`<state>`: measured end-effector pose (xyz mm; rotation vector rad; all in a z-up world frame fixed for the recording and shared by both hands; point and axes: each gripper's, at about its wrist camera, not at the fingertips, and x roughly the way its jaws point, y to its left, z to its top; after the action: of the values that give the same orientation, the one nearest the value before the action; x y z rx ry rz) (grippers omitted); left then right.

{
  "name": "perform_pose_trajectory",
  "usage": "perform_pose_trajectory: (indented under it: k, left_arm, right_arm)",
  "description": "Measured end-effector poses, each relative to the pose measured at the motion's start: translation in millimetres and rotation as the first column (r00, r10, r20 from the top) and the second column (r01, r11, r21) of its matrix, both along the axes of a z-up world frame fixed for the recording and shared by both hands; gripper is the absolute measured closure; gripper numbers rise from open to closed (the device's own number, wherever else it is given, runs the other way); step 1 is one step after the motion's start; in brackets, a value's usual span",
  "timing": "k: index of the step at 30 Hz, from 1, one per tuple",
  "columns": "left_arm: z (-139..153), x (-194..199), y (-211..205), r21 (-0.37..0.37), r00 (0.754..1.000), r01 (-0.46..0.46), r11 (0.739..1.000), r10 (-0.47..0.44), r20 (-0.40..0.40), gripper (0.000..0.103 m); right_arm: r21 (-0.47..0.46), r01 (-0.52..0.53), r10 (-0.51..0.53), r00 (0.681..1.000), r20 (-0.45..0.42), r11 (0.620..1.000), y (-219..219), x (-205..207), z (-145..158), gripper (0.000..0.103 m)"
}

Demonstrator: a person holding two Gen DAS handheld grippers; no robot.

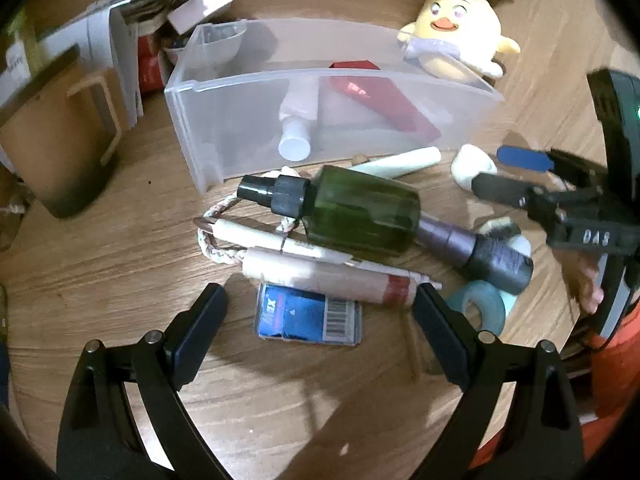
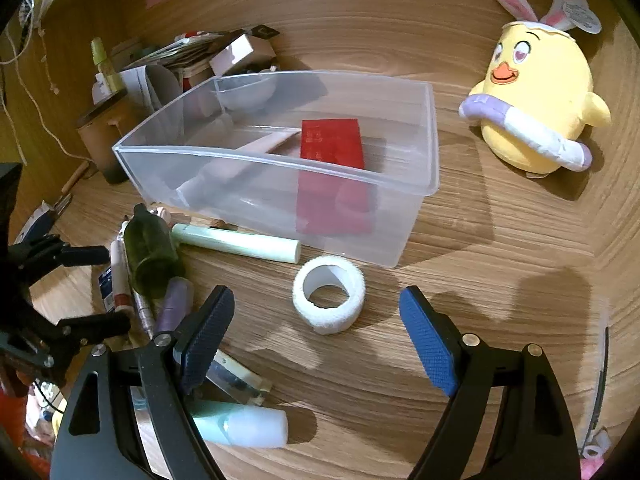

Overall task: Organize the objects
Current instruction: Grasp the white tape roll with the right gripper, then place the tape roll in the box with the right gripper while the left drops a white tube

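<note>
Left gripper: jaws spread wide, nothing clamped. Between the tips, on the wooden table, lies a blue carded packet with a barcode. Just beyond it, toward 12 o'clock, a white tube with a red band lies crosswise, then a white pen-like stick over a braided cord. A dark green spray bottle lies on its side above these, black cap pointing to 9 o'clock; a purple cylinder extends from behind it toward 3 o'clock. A pale blue tape ring sits at 3 o'clock of the right-hand tip.

Right gripper: jaws apart, empty. A white bandage roll stands on the table just ahead of the gap, touching neither pad. A pale green tube lies beyond it at 11 o'clock, close against the clear plastic bin.

The bin holds a red packet and a white tube. A yellow chick plush with rabbit ears stands at 2 o'clock, apart from the bin. Boxes and papers crowd the far left.
</note>
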<state>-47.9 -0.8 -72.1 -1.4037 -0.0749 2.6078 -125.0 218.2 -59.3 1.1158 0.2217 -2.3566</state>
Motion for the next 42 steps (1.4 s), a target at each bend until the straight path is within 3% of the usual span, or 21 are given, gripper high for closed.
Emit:
perform_pose_trajectory:
  k: [4,7,12,25,42]
  left_arm:
    - [4,0,-3,0.020,1.000,-0.002,1.000,0.002,-0.023,0.010]
    - [6,1,-1,0.016,0.999,0.012,1.000,-0.012,-0.041,0.020]
    - [8,2,0,-0.002,0.998,0.011,1.000,-0.011,-0.060,0.020]
    - [39,12,-15,0.008,0.986,-0.079,0.997,0.079,-0.146,0.020]
    - [101,4,-19,0.005,0.932,-0.160,0.987,0.152,-0.328,0.020]
  right_arm:
    - [0.002,-0.010,0.010,1.000,-0.007,1.000,-4,0,-1,0.027]
    - [-0.002,-0.016,0.016,1.000,0.006,1.000,-5,-3,-3,0.041]
    - [-0.007,-0.022,0.022,0.999,0.029,1.000,-6,-7,-9,0.068]
    - [-0.031,-0.023,0.021,0.998,-0.053,0.999,2,9,16,0.068]
    - [-0.115,-0.037,0.015,0.982,-0.188,0.993,-1,20,69,0.068]
